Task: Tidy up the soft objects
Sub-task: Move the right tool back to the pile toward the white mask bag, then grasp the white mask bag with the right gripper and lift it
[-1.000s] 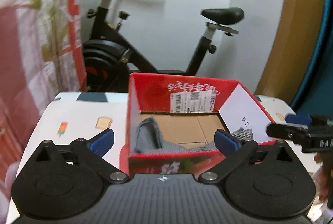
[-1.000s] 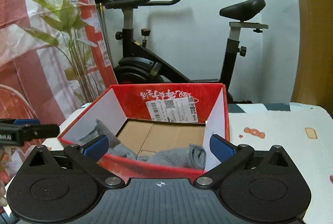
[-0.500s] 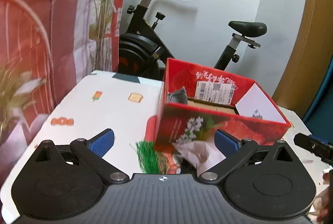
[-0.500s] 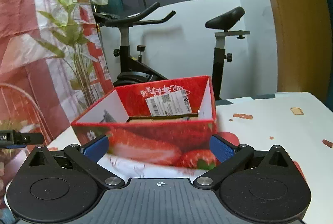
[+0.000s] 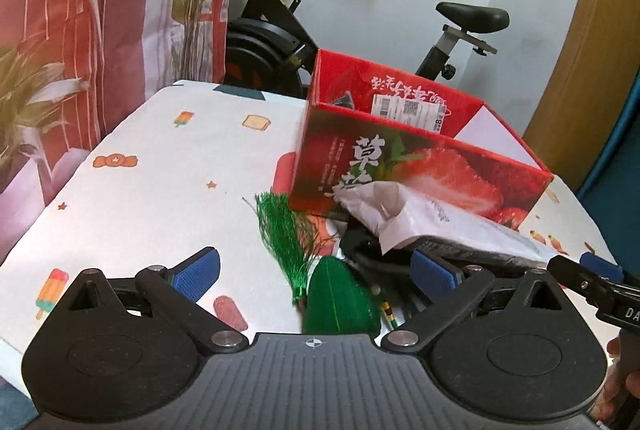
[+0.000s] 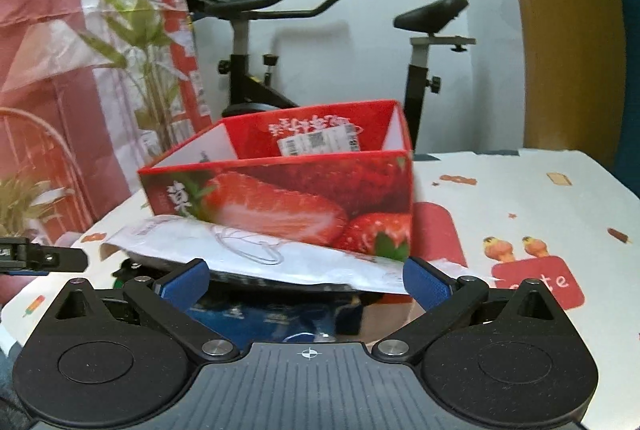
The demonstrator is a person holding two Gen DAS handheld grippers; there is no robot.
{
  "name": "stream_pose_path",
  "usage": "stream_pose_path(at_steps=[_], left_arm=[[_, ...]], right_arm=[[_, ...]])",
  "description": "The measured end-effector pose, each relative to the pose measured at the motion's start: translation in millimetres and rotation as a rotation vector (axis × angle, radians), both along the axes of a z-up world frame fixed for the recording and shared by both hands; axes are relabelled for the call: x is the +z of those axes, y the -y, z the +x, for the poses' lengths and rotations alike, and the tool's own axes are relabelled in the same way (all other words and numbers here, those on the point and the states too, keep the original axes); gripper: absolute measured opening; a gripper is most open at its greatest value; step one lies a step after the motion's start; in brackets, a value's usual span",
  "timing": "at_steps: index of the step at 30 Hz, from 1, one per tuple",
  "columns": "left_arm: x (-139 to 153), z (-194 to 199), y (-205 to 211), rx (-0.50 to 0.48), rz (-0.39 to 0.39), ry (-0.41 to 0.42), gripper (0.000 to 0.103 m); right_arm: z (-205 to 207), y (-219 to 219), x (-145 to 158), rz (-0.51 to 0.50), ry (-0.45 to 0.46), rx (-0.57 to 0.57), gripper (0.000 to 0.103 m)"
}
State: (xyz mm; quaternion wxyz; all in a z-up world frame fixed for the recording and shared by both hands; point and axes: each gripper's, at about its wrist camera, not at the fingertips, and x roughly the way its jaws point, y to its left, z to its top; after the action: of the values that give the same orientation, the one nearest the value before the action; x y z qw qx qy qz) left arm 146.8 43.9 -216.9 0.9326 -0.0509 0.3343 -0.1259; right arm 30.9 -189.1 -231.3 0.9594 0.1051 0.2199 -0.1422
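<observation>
A red strawberry-print box [image 5: 420,166] stands on the white patterned table [image 5: 160,170]; it also shows in the right wrist view [image 6: 280,198]. A grey cloth tip [image 5: 345,98] peeks over its rim. In front of it lie a white plastic bag over a dark flat item [image 5: 432,218], seen too in the right wrist view [image 6: 280,258], and a green tassel [image 5: 288,230] with a green piece [image 5: 340,298]. My left gripper [image 5: 316,270] is open and empty just before the tassel. My right gripper [image 6: 306,278] is open and empty before the bag.
An exercise bike [image 5: 280,30] stands behind the table beside a red and white curtain with plants [image 5: 100,10]. A blue packet [image 6: 260,314] lies under the bag. The table's left edge [image 5: 24,238] is near my left gripper.
Both grippers have pulled back and down from above the box to its front side. The bag, tassel and blue packet have come into view. Both stay open.
</observation>
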Motion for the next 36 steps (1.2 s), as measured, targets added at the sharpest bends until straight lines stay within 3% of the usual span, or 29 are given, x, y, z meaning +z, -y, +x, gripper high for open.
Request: stream_pose_path(at_steps=[6,14,18,20,23,29,32,36], left_arm=[[-0.7,-1.6,-3.6,0.009,-0.015,0.0,0.099],[11.8,6.9,-6.9,0.033,-0.081,0.006,0.096],[21.2,19.0,1.3,0.014,-0.094,0.011,0.083],[23.4,28.8,7.4,-0.004,-0.113,-0.011,0.075],[22.2,43.7,14.4,-0.016,-0.144,-0.057,0.074],[18.1,70.2,32.5,-0.044,-0.126,-0.119,0.071],[12.3,82.8,43.4,-0.061,-0.123,-0.161,0.057],[1.8,90.5,53.8,-0.075,-0.131,-0.205,0.057]], right_arm=[[-3.3,-4.9,5.4,-0.013,0.0,-0.009,0.102],[-4.4,20.8,15.6,0.032,0.058,-0.094,0.102],[8.7,39.3,14.4,0.069,0.05,-0.095,0.102],[17.1,46.2,6.9,0.095,0.021,-0.091,0.101],[23.0,53.0,-10.1,0.147,-0.035,-0.088,0.097],[21.6,50.8,-31.1,0.174,-0.088,-0.048,0.097],[22.1,50.4,-36.8,0.185,-0.108,-0.033,0.097],[19.4,54.3,-47.6,0.222,-0.127,-0.017,0.097]])
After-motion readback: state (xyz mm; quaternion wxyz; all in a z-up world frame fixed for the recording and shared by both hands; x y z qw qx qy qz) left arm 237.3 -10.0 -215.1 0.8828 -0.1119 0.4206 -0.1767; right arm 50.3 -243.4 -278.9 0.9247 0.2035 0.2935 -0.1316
